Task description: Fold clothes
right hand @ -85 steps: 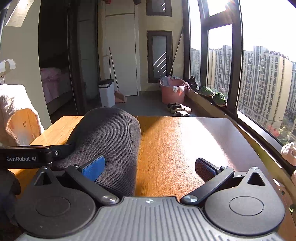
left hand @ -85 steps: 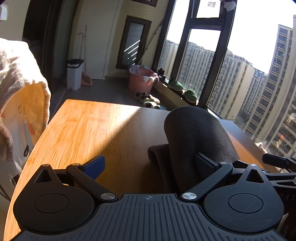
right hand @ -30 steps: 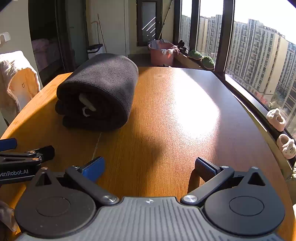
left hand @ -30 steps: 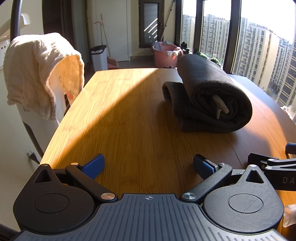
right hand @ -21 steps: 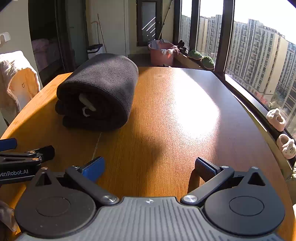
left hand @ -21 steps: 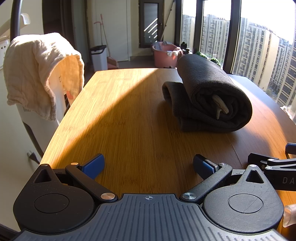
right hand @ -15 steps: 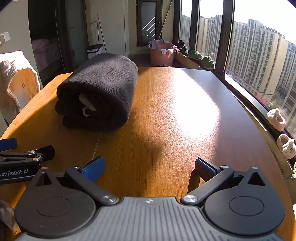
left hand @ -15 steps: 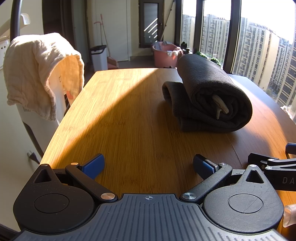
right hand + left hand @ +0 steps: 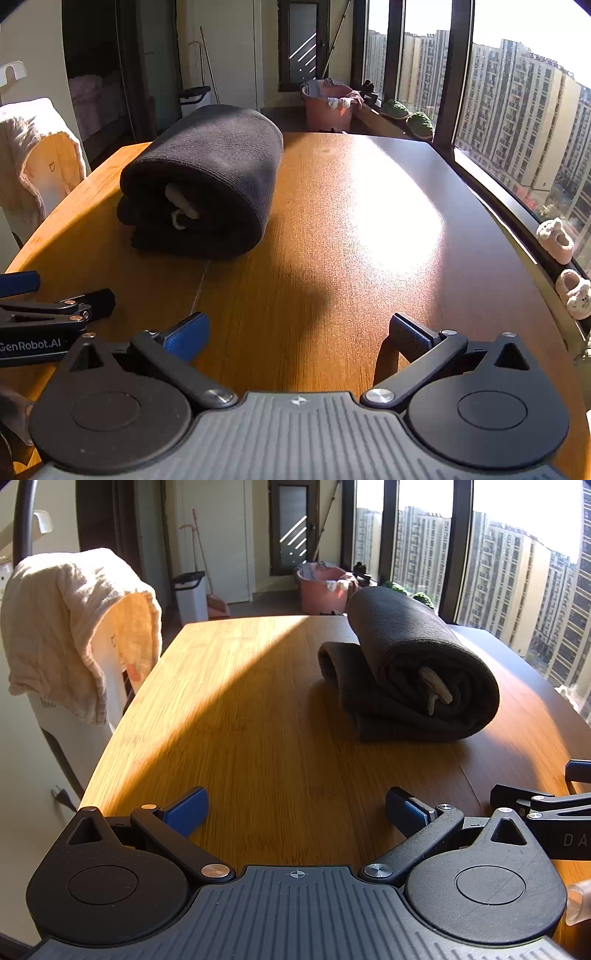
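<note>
**Both grippers parted and empty, short of the folded garment**

Left gripper (image 9: pixel 295 806), seen along its own fingers, has its jaws spread wide over bare wood, with nothing between the blue pads (image 9: pixel 186 810). Right gripper (image 9: pixel 297 330) is likewise wide apart and holds nothing; its fingers cast a shadow on the table (image 9: pixel 369 221) just ahead of them. Each tool appears at the edge of the other's view: the right one enters the left wrist view from the right side, and the left one, marked "GenRobot.AI", enters the right wrist view from the left side.

The dark grey garment (image 9: pixel 413 672) lies folded into a thick roll on the wooden table, well ahead of both grippers and apart from them. In the left wrist view it sits to the right of centre; in the right wrist view (image 9: pixel 207 177) it sits to the left of centre. Its open end faces the cameras, showing layered folds and a pale cord or tag (image 9: pixel 181 206) tucked inside. A lower fold protrudes beneath the roll on its left side.

Beyond the table's left edge stands a white appliance draped with a cream towel (image 9: pixel 74 624). Beyond the far end of the table are a white bin (image 9: pixel 190 596) and a pink basin (image 9: pixel 319 590). Right of the table, tall windows (image 9: pixel 517 110) face apartment blocks, and two small plush slippers (image 9: pixel 563 258) rest on the sill.
</note>
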{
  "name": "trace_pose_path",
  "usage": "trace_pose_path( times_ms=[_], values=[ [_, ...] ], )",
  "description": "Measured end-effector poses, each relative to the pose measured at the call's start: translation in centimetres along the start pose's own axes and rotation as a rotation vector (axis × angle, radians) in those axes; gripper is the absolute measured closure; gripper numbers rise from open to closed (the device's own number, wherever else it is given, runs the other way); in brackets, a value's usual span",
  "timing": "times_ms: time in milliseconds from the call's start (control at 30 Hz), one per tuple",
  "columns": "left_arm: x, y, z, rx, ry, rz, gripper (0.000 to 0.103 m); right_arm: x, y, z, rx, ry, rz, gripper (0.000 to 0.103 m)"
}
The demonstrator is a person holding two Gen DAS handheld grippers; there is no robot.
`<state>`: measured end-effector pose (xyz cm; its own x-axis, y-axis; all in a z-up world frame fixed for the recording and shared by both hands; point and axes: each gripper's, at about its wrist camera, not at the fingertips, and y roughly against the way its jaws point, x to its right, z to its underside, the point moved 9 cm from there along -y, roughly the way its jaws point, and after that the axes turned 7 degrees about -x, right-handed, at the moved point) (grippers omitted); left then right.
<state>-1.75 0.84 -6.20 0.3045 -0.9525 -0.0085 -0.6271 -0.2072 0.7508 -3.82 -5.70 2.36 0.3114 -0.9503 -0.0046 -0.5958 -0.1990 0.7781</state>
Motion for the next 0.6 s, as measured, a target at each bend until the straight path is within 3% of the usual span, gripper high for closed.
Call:
trace_pose_path(
  times_ms=[233, 600],
  values=[
    [-1.6, 0.1, -0.1, 0.004, 0.095, -0.079, 0.0, 0.2, -1.0, -1.2, 0.001, -0.059, 0.051, 0.0],
    [-1.5, -0.1, -0.3, -0.002, 0.073, -0.061, 0.0, -0.5, -1.0, -1.4, 0.0, -0.035, 0.033, 0.0]
  ],
)
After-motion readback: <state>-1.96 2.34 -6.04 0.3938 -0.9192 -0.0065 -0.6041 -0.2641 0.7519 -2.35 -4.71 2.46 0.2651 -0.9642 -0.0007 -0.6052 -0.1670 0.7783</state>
